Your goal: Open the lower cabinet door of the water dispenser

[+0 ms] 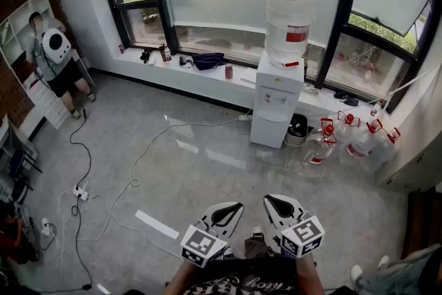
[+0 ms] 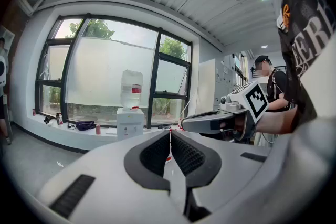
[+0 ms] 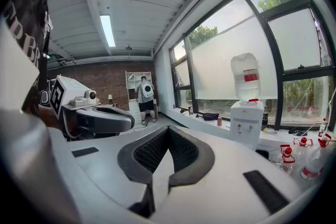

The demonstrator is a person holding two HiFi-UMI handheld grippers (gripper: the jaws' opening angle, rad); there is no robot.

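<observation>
— Two grippers are seen low in the head view; how are they tagged?

— Both are tagged closed and empty. The left gripper (image 1: 235, 208) is shown in its own view with its dark ribbed pads (image 2: 155, 152) met at the tips, nothing between them. The same is read for the right gripper (image 1: 271, 201) in its view.

— Where is the task's thing placed?

— The white box-shaped water dispenser (image 1: 277, 99), topped by a clear plastic bottle with a red label (image 1: 289, 21), is stood against the window ledge. It is well apart from both grippers, across the grey tiled floor (image 1: 207, 169). Its lower cabinet door (image 1: 268, 129) is judged shut, as no gap is seen.

— Which step is logged?

— Approach is judged to be in hand; the door is not touched yet.

— What is called for next?

— The dispenser must be walked up to and one gripper brought down to the door's level. Its jaws must then be opened for a handle or edge. The handle is too small to be made out from here. A white cable (image 1: 148, 148) on the floor must be stepped over. The red-capped clear water jugs (image 1: 359, 138) beside the dispenser should be kept clear of.
</observation>
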